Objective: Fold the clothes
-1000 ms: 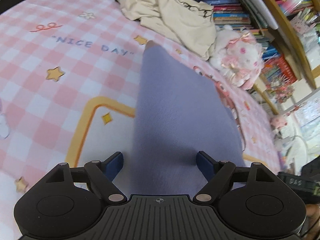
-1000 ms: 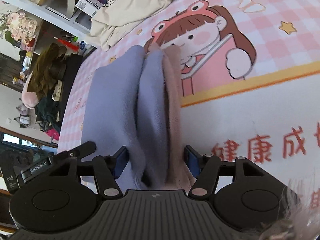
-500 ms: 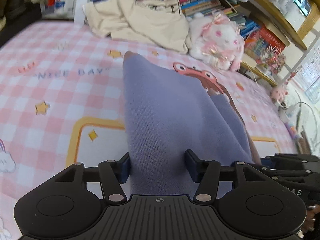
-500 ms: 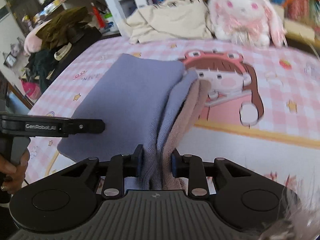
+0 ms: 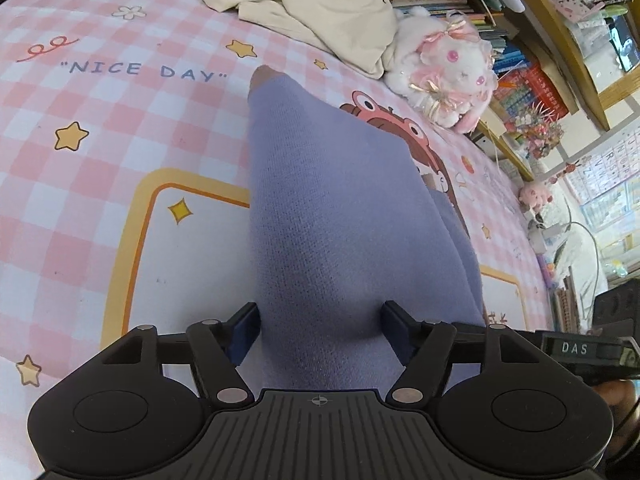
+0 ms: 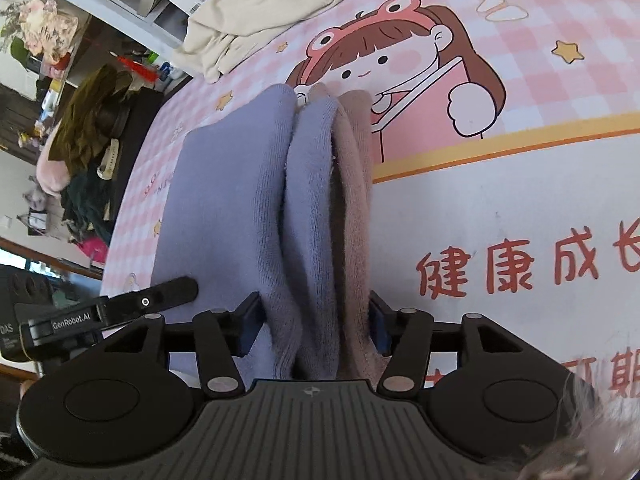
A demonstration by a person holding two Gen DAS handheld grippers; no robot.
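Pink checked mat (image 5: 100,120), cartoon print; bookshelf (image 5: 560,40) behind.

Left gripper (image 5: 320,326) low, pointing forward, jaws part-spread, both pads touching cloth between them. Right gripper (image 6: 314,326) alongside, likewise jaws part-spread, pads pressed against bunched folds. Left gripper's finger (image 6: 172,294) visible at right view's lower left.

Folded garment (image 6: 256,208) near end hidden behind right claw (image 6: 314,324) body; bookshelf (image 5: 552,12) cut by frame edge.
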